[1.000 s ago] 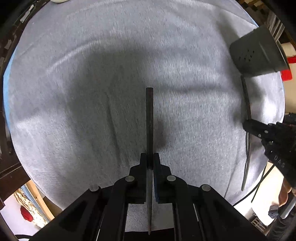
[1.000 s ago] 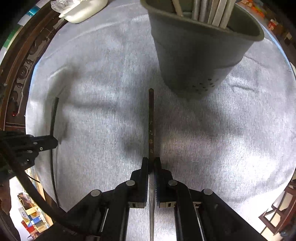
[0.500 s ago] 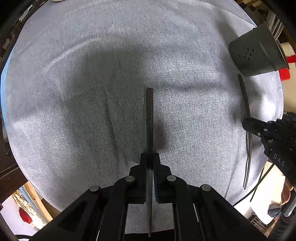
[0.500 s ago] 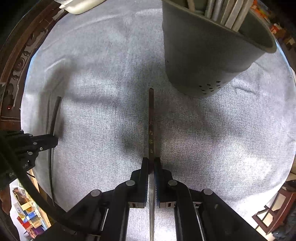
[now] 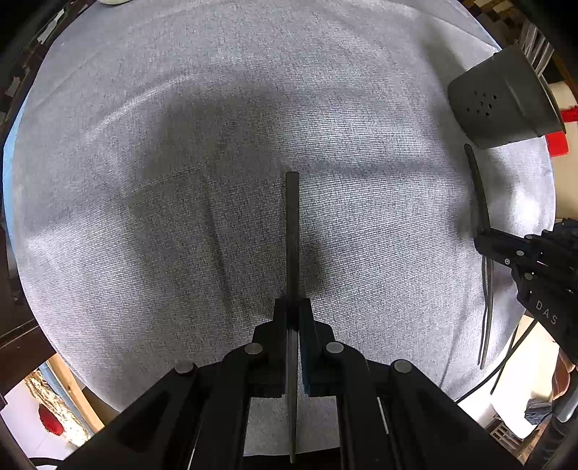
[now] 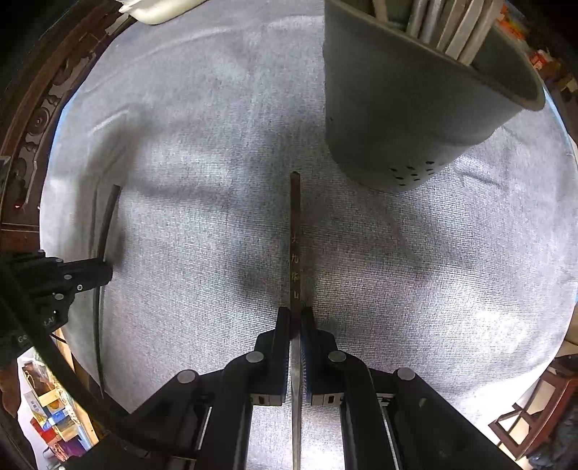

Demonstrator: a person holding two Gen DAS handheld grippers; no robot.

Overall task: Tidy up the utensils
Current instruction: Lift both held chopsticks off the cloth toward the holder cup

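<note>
1. The grey cloth (image 5: 216, 180) lies bare across the wide stretch beneath and beside the left gripper (image 5: 292, 311); nothing stands there.
2. The grey utensil holder (image 6: 415, 108) rises close ahead and to the right of the right gripper (image 6: 296, 314), with upright handles (image 6: 451, 25) crowding its mouth.
3. A white object (image 6: 162, 9) sits at the cloth's far left edge.
4. The carved dark wooden rim (image 6: 32, 126) bounds the left side.
5. Open cloth separates the two grippers.

Lighting: soft daylight, moderately bright. Shadows: broad, diffuse patches on cloth (image 5: 180, 144). Focus: sharp centrally. Distortion: heavy fisheye curvature, dark vignetted corners.
</note>
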